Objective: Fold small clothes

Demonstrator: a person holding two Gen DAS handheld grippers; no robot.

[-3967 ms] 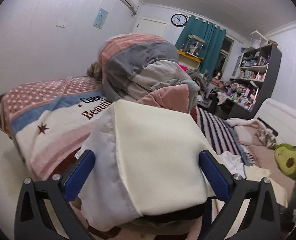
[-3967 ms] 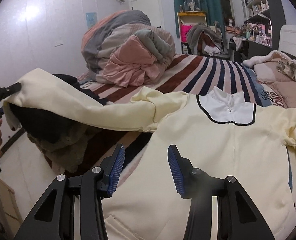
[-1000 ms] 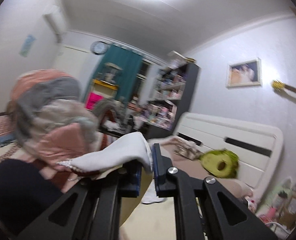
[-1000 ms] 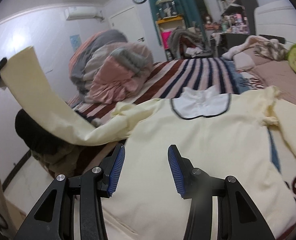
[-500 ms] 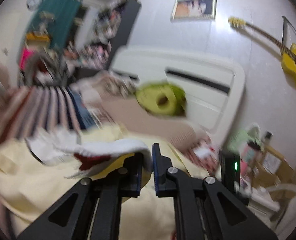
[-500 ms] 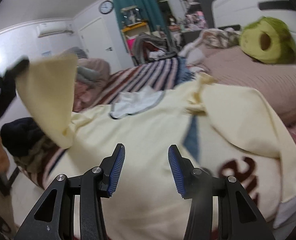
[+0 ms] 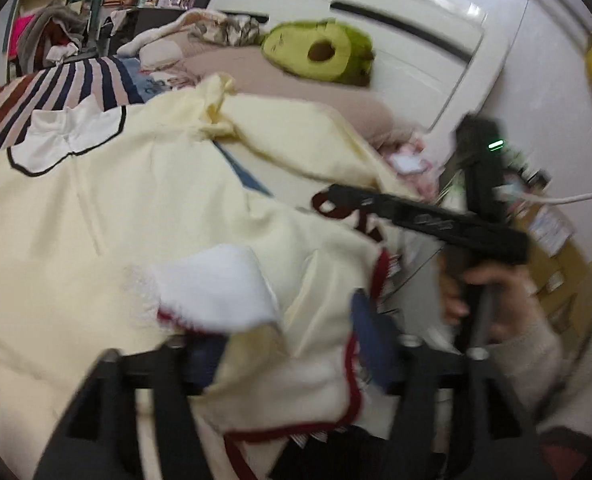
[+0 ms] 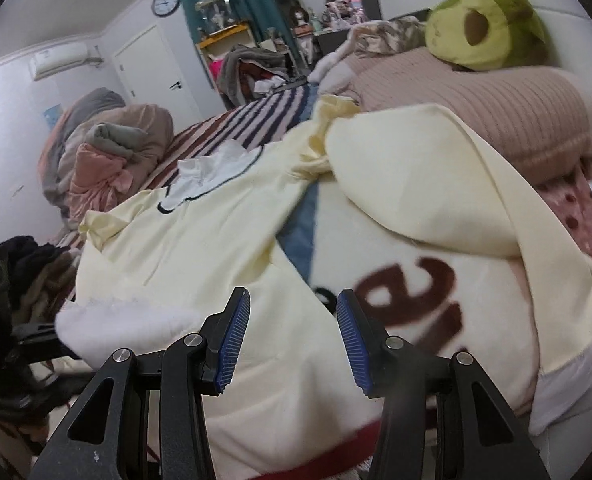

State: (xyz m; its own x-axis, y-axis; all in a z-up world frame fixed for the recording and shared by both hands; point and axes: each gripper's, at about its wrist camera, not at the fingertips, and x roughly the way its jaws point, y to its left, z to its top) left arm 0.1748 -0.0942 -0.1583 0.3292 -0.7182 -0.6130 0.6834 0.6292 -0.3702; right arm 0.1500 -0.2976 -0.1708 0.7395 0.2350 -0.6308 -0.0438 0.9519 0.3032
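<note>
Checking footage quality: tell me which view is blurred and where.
Left wrist view: motion blur throughout, worst on the white cuff and the left gripper. Right wrist view: right gripper sharp, avocado plush slightly soft; fisheye bends both.

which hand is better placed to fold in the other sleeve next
Right. Its tongs are open and empty, beside the sleeve lying unfolded near the pillow. The left tongs are opening over the white cuff on the far side.

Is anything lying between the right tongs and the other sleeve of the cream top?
Nothing visible. The right tongs hang open over the cream top, and only blanket lies between them and the unfolded sleeve.
</note>
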